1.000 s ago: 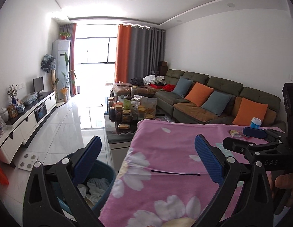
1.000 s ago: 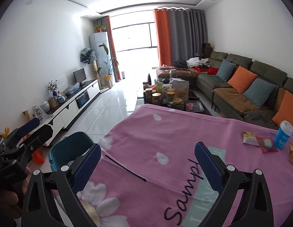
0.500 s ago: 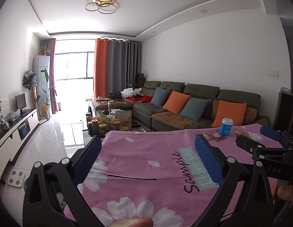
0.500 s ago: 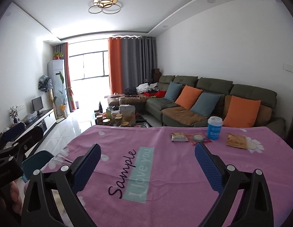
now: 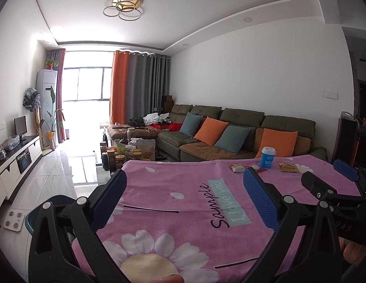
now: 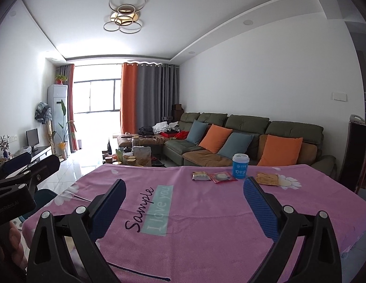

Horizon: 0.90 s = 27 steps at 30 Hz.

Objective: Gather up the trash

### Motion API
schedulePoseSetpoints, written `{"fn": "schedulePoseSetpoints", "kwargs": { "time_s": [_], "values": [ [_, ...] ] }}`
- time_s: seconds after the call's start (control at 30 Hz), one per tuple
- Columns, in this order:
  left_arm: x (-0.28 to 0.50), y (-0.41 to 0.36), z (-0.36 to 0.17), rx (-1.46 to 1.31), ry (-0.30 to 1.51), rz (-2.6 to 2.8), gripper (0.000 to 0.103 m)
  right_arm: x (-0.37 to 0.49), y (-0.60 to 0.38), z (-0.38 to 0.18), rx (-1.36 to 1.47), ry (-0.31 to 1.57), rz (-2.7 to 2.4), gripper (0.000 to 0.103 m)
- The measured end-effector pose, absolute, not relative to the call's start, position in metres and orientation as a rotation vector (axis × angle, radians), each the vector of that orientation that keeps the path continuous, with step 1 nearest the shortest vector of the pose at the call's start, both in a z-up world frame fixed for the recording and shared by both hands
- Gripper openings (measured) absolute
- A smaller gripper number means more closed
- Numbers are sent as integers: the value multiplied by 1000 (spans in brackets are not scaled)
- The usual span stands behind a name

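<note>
Both views look forward from low over the near edge of the surface (image 5: pixel 183 188), along their own blue fingers, toward the sofa (image 6: pixel 249 129) and the bright window (image 6: pixel 98 94) at the room's far end. The left wrist view sits further left and catches the teal bin (image 5: pixel 41 210) past the surface's left edge, with the right claw (image 5: pixel 324 179) entering at its right border. The right wrist view sits nearer the middle, with the left claw (image 6: pixel 24 165) at its left border. Both share the printed cloth, the blue cup (image 6: pixel 240 166) and the wrappers (image 6: pixel 213 176) at the far side.
</note>
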State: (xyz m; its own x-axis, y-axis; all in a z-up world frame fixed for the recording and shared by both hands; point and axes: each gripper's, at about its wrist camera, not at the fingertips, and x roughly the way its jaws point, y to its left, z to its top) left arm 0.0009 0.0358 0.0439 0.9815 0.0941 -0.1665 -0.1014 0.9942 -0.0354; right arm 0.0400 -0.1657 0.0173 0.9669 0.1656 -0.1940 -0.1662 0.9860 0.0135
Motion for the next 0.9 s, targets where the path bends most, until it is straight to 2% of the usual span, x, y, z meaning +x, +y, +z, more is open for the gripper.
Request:
{"fn": "schedulePoseSetpoints", "kwargs": {
  "time_s": [0.33,0.9],
  "values": [
    [-5,38,33,-48,197,68,97,10,-185,10,32,147,68,96],
    [-15,31,25,-30,189,50,97,8,-179,9,-11,127,70,96]
  ]
}}
